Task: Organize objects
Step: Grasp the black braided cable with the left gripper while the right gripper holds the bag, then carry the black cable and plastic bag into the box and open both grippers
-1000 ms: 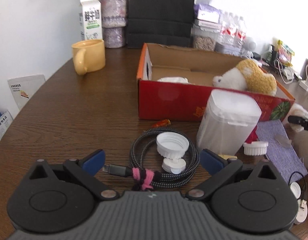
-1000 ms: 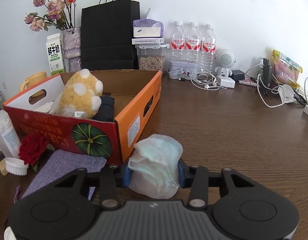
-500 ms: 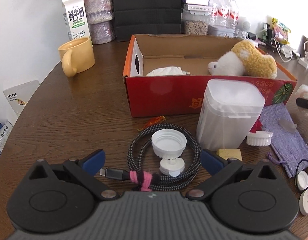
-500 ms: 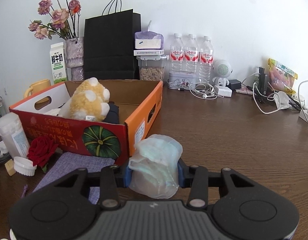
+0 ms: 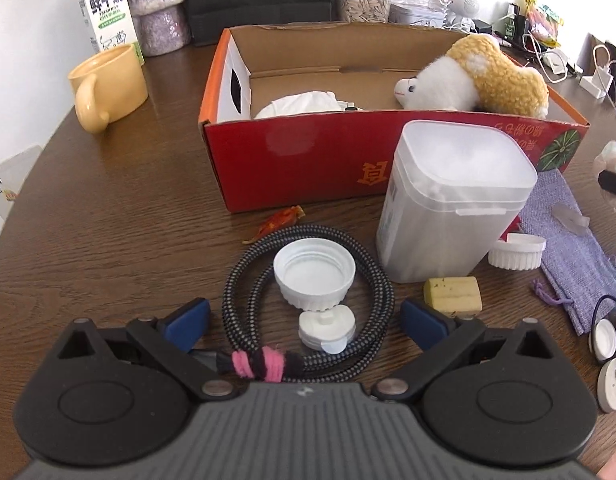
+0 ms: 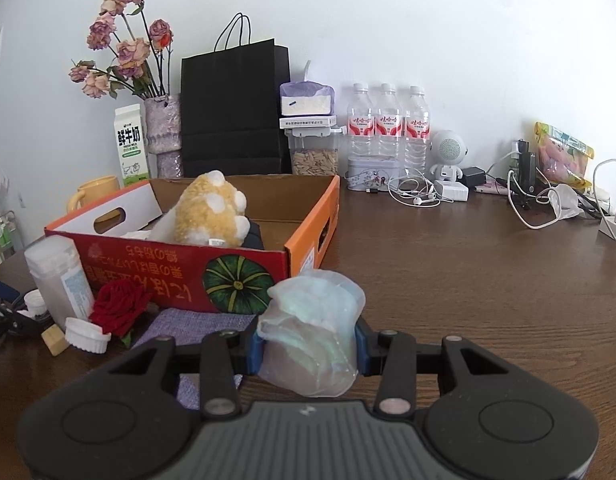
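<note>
Holding a crumpled translucent plastic bag (image 6: 311, 330) between its blue pads, the right gripper (image 6: 308, 350) is pinched on it from both sides — the bag bulges up and forward out of the grip. The cardboard box (image 6: 244, 272) lies ahead and to the left of this gripper, just beyond the bag, with its near corner closest and its long axis running away to the left. Inside it a plush toy (image 6: 210, 214) fills the near right part, so the free floor is more to the far side and to the left end. My judgement is that the coming move is a lift over the red front wall and then a release into the box, and the right gripper is clearly the nearer one for this.

The left gripper (image 5: 304, 318) is spread wide and holds nothing. Between its fingers on the tabletop (image 5: 108, 220) lies a coiled braided cable (image 5: 372, 276), with a white cap (image 5: 314, 270) and a smaller white stopper (image 5: 327, 325) inside the coil. The pads do not touch the cable — they stand at both sides of it. A frosted plastic container (image 5: 452, 204) stands just ahead to the right, in front of the box wall.
</note>
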Demonstrator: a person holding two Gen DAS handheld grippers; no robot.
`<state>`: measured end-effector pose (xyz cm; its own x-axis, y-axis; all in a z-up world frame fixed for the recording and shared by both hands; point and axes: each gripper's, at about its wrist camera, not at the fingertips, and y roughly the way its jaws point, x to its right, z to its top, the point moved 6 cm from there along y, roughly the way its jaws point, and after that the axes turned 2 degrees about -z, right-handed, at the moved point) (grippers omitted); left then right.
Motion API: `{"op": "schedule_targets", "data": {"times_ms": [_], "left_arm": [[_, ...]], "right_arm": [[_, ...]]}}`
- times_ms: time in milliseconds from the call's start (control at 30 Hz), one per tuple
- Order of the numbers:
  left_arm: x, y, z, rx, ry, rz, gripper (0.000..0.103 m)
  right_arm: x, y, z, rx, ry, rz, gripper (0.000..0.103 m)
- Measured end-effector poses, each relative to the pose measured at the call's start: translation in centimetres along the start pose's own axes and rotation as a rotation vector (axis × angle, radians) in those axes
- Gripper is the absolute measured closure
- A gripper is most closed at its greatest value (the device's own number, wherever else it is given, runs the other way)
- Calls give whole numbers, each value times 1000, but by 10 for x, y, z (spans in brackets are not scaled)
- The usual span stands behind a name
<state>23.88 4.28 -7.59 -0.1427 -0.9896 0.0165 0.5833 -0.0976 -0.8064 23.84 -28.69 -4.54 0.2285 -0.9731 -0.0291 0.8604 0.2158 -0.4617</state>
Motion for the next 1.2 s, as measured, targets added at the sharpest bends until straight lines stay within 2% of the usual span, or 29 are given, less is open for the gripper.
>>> {"op": "schedule_targets", "data": {"times_ms": [333,367,400,433,533,933,1200], "left_arm": [[-1,-1,-2,39,-27,22,0],[-1,-1,-3,47,-28,23,1],[0,-3,-3,62,-28,21,9],[0,-5,-3,75,-25,23,12],[1,-7,-5,87,-34,29,14],[-2,-27,-10,166,-78,42,15],[-9,-56,-9,255,-104,65,15]], "right_arm": [[-2,1,-3,-10,8,7,62],[-3,1,-3,-11,9,7,62],[-3,1,-4,-12,10,7,62],[-3,1,-4,-13,12,7,62],[-5,0,-5,-16,12,11,62],[-11,-10,-7,-22,4,15,62],[-16,-23,0,2,-7,17,62]]}}
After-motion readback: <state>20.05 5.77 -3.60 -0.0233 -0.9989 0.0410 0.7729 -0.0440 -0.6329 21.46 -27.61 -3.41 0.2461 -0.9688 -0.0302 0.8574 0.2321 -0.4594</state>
